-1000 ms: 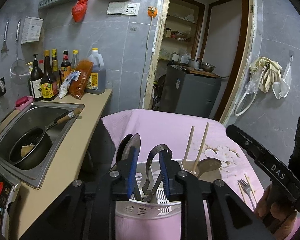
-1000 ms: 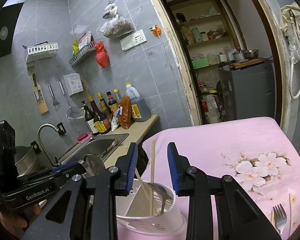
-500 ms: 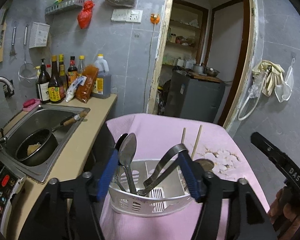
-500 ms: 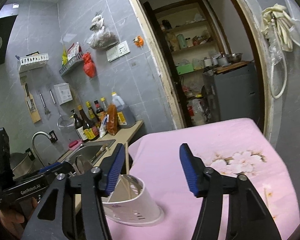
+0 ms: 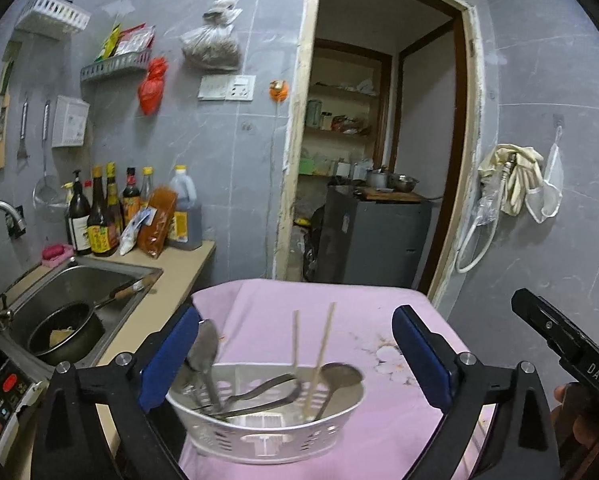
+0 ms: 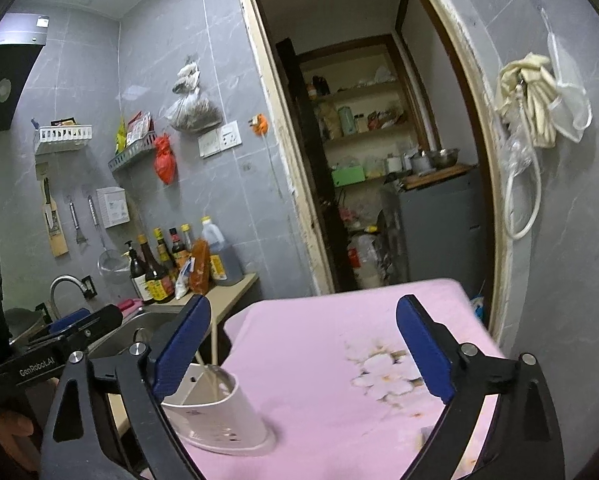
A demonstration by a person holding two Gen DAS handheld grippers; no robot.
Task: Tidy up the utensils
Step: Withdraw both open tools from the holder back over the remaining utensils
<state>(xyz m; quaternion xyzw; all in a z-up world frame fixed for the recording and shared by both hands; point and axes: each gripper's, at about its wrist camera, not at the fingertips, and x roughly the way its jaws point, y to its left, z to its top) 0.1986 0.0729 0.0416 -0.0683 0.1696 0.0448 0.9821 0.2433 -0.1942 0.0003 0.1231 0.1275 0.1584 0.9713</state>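
From the left wrist view, the left gripper (image 5: 295,354) has its blue-padded fingers (image 5: 167,360) spread wide and still opening, pinching nothing; the white utensil holder (image 5: 259,436) sits low between them without either pad touching it. The holder stands on the near part of a pink flowered cloth (image 5: 339,312) that covers the counter. Inside it, two metal spoons (image 5: 203,352) lean at the left end, a pair of wooden chopsticks (image 5: 319,356) stands tilted near the middle, dark metal tongs (image 5: 259,392) lie across the inside, and a ladle (image 5: 339,376) rests against the right rim. To the left, a steel sink (image 5: 71,284) holds a dark pan (image 5: 65,334), with sauce bottles (image 5: 99,216) lined up at its far edge. The right gripper (image 5: 563,348) shows at the right edge, gripped by a hand (image 5: 579,416). From the right wrist view, the right gripper (image 6: 303,354) likewise has its fingers (image 6: 423,352) wide apart and opening, with only bare pink cloth (image 6: 319,360) between them. The utensil holder (image 6: 219,416) sits at the near left, partly hidden behind the left finger, chopsticks (image 6: 209,356) poking up from it. The left gripper (image 6: 51,344) shows at the far left.
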